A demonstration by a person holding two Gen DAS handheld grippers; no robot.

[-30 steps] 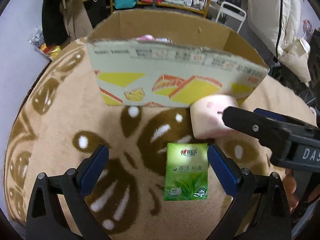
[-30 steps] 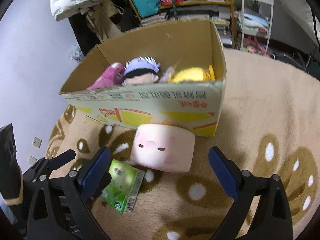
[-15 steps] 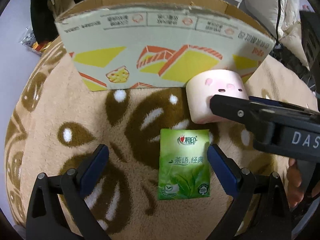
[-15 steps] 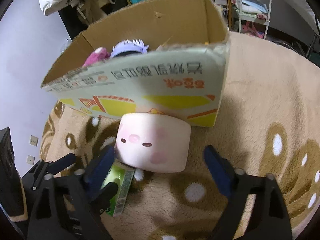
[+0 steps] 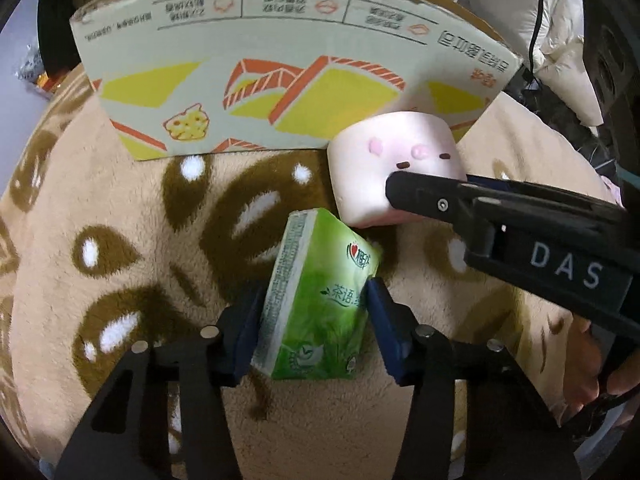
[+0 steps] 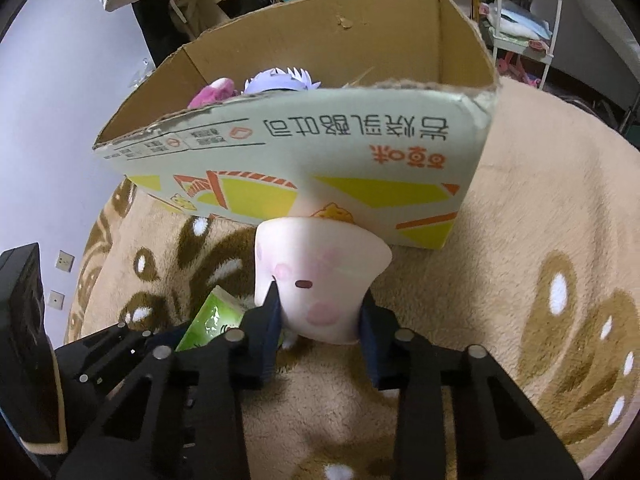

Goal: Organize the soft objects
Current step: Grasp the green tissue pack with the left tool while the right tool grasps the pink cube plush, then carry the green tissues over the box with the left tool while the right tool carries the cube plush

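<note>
A green tissue pack [image 5: 316, 280] stands tilted on the carpet between the blue pads of my left gripper [image 5: 314, 304]. Its jaws are closing and the pads press the pack's sides. A pink block-shaped plush with a small face [image 6: 320, 256] sits against the cardboard box [image 6: 320, 152]. My right gripper [image 6: 320, 308] is closing on the plush and pinches its lower part narrow. The left wrist view shows the same plush [image 5: 392, 164] beside the pack. The pack's green corner [image 6: 212, 316] peeks out left of the right gripper.
The open box holds a pink plush [image 6: 214, 92] and a purple-haired doll [image 6: 280, 78]. A beige carpet with brown patterns [image 6: 540, 200] spreads all around. Shelves, a white rack [image 6: 520, 12] and hanging clothes stand behind the box. A hand [image 5: 588, 368] holds the right gripper.
Both grippers went from wide open to closed: the left on the tissue pack, which tipped up off the carpet, the right on the pink plush, now squeezed. The left gripper came lower.
</note>
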